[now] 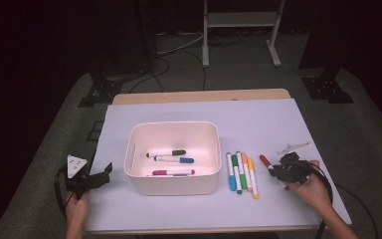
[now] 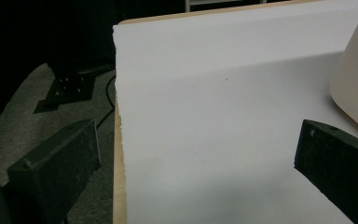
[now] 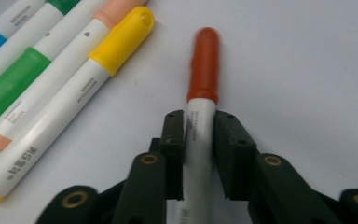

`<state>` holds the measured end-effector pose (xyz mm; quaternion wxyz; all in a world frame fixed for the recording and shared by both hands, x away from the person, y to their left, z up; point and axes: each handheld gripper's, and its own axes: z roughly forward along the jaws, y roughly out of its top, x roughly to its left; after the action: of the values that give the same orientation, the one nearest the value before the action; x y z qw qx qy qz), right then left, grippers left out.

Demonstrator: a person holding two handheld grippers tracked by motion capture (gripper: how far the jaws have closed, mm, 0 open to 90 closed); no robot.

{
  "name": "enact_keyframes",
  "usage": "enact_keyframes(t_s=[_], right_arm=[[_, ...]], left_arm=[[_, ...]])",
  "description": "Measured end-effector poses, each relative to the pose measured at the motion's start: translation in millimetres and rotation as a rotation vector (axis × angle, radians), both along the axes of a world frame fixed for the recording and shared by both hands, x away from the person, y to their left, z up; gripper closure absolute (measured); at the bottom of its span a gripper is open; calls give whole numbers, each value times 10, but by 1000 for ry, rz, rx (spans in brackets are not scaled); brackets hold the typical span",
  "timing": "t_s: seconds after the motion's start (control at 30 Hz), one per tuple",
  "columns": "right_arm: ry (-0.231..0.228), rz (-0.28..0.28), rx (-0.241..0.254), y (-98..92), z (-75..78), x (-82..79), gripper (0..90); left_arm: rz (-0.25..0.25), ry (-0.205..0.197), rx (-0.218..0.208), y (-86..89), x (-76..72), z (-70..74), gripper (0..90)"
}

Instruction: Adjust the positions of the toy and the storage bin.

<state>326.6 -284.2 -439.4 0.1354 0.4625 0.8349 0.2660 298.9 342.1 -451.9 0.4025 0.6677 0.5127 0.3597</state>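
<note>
Red-capped marker (image 3: 200,121) clamped in the right gripper (image 3: 200,140), beside the white bin (image 1: 171,186).

High view: white bin at mid-table on the white sheet (image 1: 258,119), holding three markers, capped black (image 1: 166,153), blue (image 1: 175,160) and pink (image 1: 173,172). Right of the bin, a row of five markers (image 1: 242,173); right of that row, the red-capped marker (image 1: 265,161) in the right gripper (image 1: 278,172). Left of the bin, the left gripper (image 1: 104,174) at the sheet's edge. Left gripper view: jaws spread wide with nothing between them; the bin wall (image 2: 356,70) at the right edge. Right gripper view: both jaws pressed against the marker's white barrel, red cap jutting beyond them; the yellow-capped marker (image 3: 74,88) just beside, on the bin side.
</note>
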Motion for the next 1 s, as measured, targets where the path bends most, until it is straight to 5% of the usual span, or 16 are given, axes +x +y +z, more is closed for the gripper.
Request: enact_keyframes(t_s=[0.43,1.0], right_arm=[[40,7,79,-20,92,-40,758],[17,112,225,149,622,-133,758]], left_arm=[[-1,0,2,2,3,0,0],[-2,2,-1,2,6,-1,0]])
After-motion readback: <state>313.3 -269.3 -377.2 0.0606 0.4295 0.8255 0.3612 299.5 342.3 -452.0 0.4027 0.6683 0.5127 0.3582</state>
